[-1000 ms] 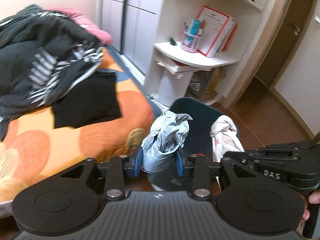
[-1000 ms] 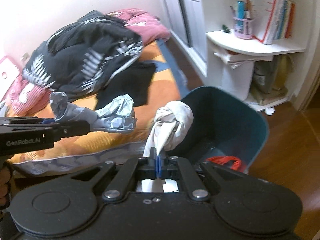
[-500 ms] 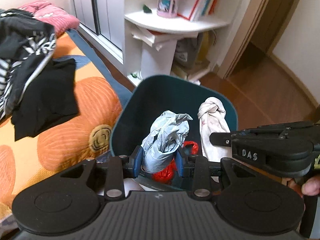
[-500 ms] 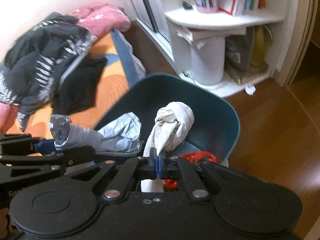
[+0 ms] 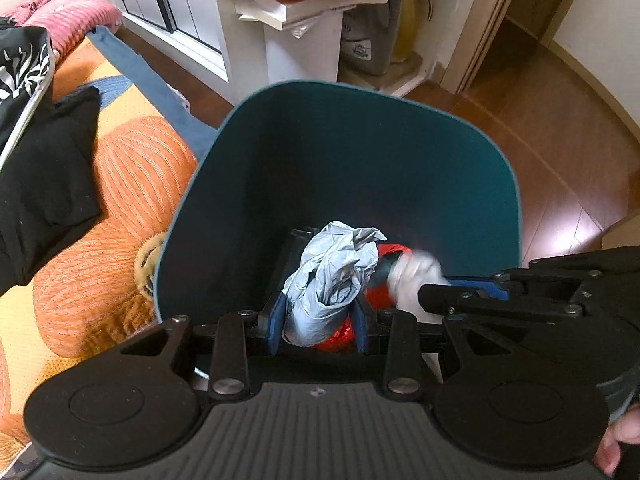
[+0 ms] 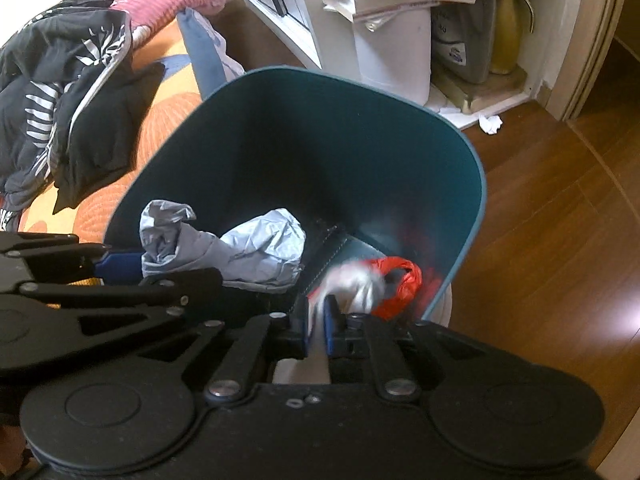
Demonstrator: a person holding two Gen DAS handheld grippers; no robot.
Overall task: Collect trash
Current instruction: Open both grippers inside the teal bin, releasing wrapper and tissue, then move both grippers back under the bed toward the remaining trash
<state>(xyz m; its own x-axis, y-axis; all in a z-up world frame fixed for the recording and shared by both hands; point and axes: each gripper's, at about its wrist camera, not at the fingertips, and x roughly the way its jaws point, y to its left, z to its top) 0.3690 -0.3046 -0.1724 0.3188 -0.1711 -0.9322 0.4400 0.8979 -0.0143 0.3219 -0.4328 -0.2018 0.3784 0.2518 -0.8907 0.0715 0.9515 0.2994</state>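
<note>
Closest, the left gripper [image 5: 318, 326] clamps a crumpled grey wad [image 5: 334, 276], its long axis pointing into the teal bin [image 5: 400, 152]. Only the right wrist view shows the right gripper [image 6: 317, 326] opening around a blurred, perhaps slipping, white wad [image 6: 352, 284] above red plastic [image 6: 400, 280].

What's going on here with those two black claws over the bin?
A person is tidying a bedroom with a hand-held claw in each hand, both over a teal bin beside the bed. The left claw grips a crumpled grey bag above the opening. The right claw is opening, and the white wad it carried is blurred, apparently slipping out into the bin. A red bag already lies at the bottom.
</note>
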